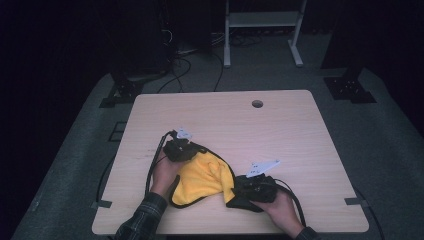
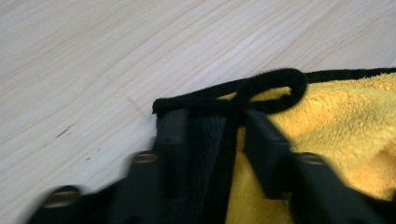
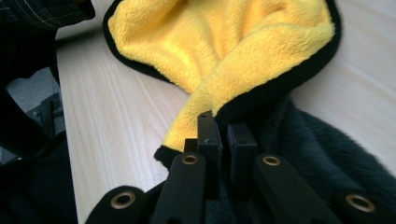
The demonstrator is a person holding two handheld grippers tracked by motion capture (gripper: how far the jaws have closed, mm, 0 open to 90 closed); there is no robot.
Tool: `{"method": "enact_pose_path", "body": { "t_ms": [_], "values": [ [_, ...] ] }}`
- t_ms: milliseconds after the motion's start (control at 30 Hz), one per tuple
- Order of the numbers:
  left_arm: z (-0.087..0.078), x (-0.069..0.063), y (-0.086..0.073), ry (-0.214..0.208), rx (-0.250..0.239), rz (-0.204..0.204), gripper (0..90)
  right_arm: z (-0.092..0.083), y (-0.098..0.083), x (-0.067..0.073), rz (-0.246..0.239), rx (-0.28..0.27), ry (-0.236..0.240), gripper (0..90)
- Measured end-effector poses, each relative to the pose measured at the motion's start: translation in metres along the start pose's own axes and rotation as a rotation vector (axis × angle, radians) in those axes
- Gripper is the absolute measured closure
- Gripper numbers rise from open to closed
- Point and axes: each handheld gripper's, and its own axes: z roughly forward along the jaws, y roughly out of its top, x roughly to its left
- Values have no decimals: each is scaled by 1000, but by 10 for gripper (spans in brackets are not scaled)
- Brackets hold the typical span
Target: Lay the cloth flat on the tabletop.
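A: Where does the cloth (image 1: pixel 202 181) sit?

B: On the table (image 1: pixel 280 125), near its front edge, well short of the round cable hole (image 1: pixel 257 104). It lies bunched between the person's two hands, fleecy yellow on one face, dark on the other, with a black hem.

A: And the tongs?

B: The right tongs (image 3: pixel 223 133) are pinched tight on the hem at the corner farther from the hole. The left tongs (image 2: pixel 212 128) straddle the black hem at the nearer corner, jaws narrowed around it (whether the pads truly bite yet, I cannot tell).

A: How will it handle?

B: Light and limp, I'd judge. It will sag and fold wherever it isn't held, and plush pile can slip. The stitched hem at the corners is the firmest place to grip, so I'd hold there.
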Motion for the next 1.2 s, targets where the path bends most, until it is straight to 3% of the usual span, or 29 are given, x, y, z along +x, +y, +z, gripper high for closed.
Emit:
{"method": "enact_pose_path", "body": {
  "t_ms": [100,367,500,767,833,1200],
  "values": [
    [-7,4,-1,5,-25,-4,790,-7,1,-4,6,-16,-15,857],
    [-34,13,0,-10,-135,-48,821,-28,5,-14,-5,-48,-76,861],
    [-49,18,1,-26,-205,-84,825,-48,10,-24,1,-88,-117,862],
    [-82,26,5,-87,-372,-118,828,-95,30,-42,-55,-170,-222,863],
    [-91,26,8,-96,-416,-121,829,-105,36,-49,-55,-194,-241,863],
    [-123,30,31,-76,-543,-90,832,-152,76,-71,-88,-320,-339,862]
  ]
}}
